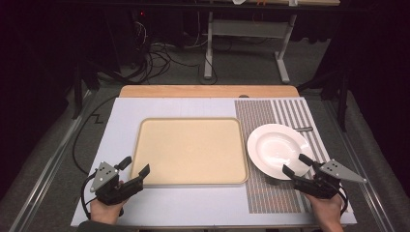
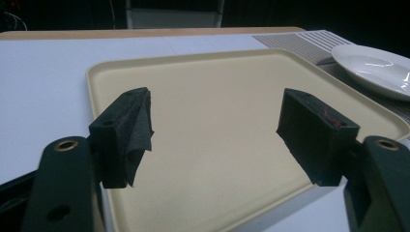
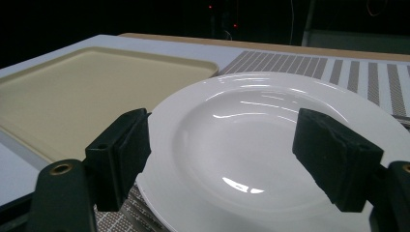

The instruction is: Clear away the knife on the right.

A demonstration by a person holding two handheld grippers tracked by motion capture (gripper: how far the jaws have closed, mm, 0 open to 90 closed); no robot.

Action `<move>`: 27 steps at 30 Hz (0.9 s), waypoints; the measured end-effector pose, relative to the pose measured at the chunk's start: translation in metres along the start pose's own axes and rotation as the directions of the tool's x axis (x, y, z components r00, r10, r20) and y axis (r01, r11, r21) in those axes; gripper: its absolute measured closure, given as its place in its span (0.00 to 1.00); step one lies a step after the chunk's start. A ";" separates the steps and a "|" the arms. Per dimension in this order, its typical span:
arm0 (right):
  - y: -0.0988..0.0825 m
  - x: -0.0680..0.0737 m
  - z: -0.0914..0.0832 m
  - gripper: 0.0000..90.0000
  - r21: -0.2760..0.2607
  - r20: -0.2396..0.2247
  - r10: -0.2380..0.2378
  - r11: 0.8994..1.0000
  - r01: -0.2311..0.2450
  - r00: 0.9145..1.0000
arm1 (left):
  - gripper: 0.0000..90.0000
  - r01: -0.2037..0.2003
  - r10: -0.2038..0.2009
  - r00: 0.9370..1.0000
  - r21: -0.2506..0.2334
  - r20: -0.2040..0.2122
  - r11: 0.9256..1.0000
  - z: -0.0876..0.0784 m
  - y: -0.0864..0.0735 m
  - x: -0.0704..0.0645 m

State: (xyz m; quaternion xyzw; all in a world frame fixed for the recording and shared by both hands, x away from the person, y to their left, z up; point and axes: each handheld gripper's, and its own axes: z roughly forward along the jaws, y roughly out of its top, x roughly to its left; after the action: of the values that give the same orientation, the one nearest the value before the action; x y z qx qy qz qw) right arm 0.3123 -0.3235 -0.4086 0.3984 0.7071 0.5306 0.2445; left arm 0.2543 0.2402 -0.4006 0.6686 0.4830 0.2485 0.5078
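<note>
At the lower right of the high view, the right tool (image 1: 296,165) is spread wide at the near rim of the plate (image 1: 275,145), holding nothing. At the lower left, the left tool (image 1: 135,167) is also spread wide and empty, at the near left corner of the tray (image 1: 189,150) on the surface (image 1: 193,203).

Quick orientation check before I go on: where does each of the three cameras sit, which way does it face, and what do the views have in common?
High view: above the near table edge, looking forward and down; both hands, the left gripper and the right gripper show.
Left gripper view: low on the left gripper, facing over the beige tray; its two jaws stand apart.
Right gripper view: on the right gripper, facing the white plate; jaws apart.
Shared: tray and plate appear in all three.
</note>
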 end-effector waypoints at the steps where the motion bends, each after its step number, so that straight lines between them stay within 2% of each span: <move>1: 0.001 0.000 0.000 0.24 0.002 -0.001 0.005 1.000 -0.005 1.000 | 0.32 0.002 -0.002 1.000 0.000 0.000 1.000 0.000 0.000 0.000; 6: 0.005 -0.002 0.001 0.24 -0.003 -0.008 0.031 1.000 -0.031 1.000 | 0.32 0.003 -0.003 1.000 0.002 0.002 1.000 0.000 0.000 0.000; 14: 0.018 -0.010 0.005 0.25 -0.013 0.012 0.004 1.000 -0.004 1.000 | 0.32 0.002 -0.002 1.000 0.003 0.004 1.000 0.002 0.000 0.000; 18: 0.022 -0.014 0.007 0.26 -0.025 0.018 0.008 1.000 -0.008 1.000 | 0.32 0.004 -0.004 1.000 0.002 0.005 1.000 0.002 0.000 0.001; 27: 0.027 -0.019 0.014 0.25 -0.010 0.016 0.009 1.000 -0.009 1.000 | 0.32 0.003 -0.003 1.000 0.006 0.010 1.000 0.003 0.000 0.000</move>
State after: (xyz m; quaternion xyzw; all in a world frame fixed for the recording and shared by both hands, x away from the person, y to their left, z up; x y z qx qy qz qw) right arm 0.3421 -0.3279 -0.3895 0.4046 0.7008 0.5319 0.2495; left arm 0.2568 0.2389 -0.4020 0.6706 0.4822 0.2432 0.5086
